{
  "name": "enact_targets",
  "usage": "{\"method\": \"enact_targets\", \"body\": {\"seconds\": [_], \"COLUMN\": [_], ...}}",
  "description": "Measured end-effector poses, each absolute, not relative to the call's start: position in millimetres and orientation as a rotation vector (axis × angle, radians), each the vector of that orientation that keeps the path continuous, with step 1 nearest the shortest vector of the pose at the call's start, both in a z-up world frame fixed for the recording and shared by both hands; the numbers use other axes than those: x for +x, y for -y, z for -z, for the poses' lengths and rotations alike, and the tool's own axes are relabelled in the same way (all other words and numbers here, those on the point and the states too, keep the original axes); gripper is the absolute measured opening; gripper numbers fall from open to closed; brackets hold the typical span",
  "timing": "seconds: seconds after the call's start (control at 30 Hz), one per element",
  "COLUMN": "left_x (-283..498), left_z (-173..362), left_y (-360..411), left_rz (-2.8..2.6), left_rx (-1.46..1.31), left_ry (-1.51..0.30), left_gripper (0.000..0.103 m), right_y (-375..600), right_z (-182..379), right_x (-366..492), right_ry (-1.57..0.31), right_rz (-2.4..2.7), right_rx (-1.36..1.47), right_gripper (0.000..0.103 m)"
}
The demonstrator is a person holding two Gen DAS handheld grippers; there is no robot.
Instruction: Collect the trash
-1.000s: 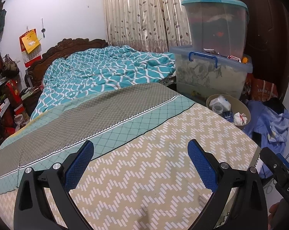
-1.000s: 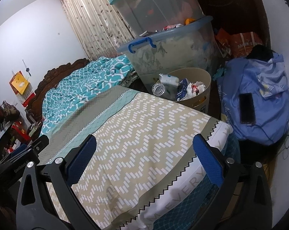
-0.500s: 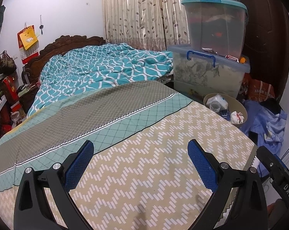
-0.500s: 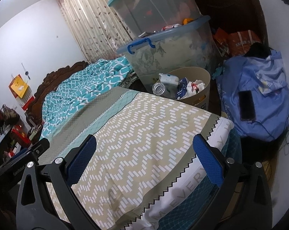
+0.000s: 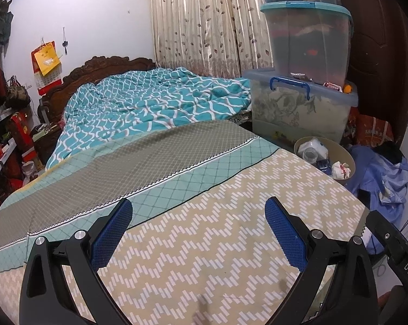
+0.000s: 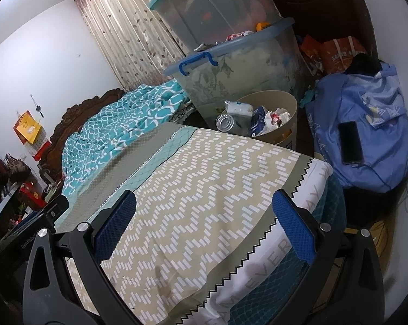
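Blue mesh pads frame both views: your left hand-held gripper (image 5: 198, 233) and right hand-held gripper (image 6: 204, 224) are both spread wide with nothing between the jaws, hovering over the foot of the bed with the beige zigzag-patterned cover (image 6: 204, 178). I can pick out no loose trash on that cover from either view, so you look to be between pickups or near the end of collecting.

Beyond the bed's far corner stands the round beige plastic waste bin (image 6: 290, 113), on the floor just beside the mattress. It already holds a clear plastic bottle (image 6: 225, 121), a crumpled white tissue (image 6: 278, 115) and blue wrappers. To the right of the bin lies a heap of blue cloth (image 6: 377, 124) with a black phone (image 6: 350, 143) on it; leave those alone. Behind the bin sit stacked clear storage tubs (image 5: 301, 108).

Your next move calls for scanning the floor around the bin for anything left over, keeping the jaws apart until you are over it.
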State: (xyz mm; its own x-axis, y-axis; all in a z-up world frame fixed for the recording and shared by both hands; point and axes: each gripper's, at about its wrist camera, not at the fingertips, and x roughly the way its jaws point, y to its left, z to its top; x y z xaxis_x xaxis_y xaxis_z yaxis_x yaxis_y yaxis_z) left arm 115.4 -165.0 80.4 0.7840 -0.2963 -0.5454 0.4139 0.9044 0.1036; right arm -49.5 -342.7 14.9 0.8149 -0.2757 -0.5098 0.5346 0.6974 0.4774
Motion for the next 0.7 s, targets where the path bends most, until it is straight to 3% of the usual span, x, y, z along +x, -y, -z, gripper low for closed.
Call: {"method": "enact_targets", "body": {"seconds": [0.7], "left_x": [115.1], "left_z": [-72.9], "left_y": [172.4], "left_rz": [0.454], "left_rx": [0.228], "left_ry": [-0.589], "left_gripper": [0.094], "right_y": [346.9], "right_z": [-15.6], "right_x": [-51.9], "right_ry": [-0.420], "right_rz": [0.488], "right_rx": [0.649], "right_gripper": [0.100]}}
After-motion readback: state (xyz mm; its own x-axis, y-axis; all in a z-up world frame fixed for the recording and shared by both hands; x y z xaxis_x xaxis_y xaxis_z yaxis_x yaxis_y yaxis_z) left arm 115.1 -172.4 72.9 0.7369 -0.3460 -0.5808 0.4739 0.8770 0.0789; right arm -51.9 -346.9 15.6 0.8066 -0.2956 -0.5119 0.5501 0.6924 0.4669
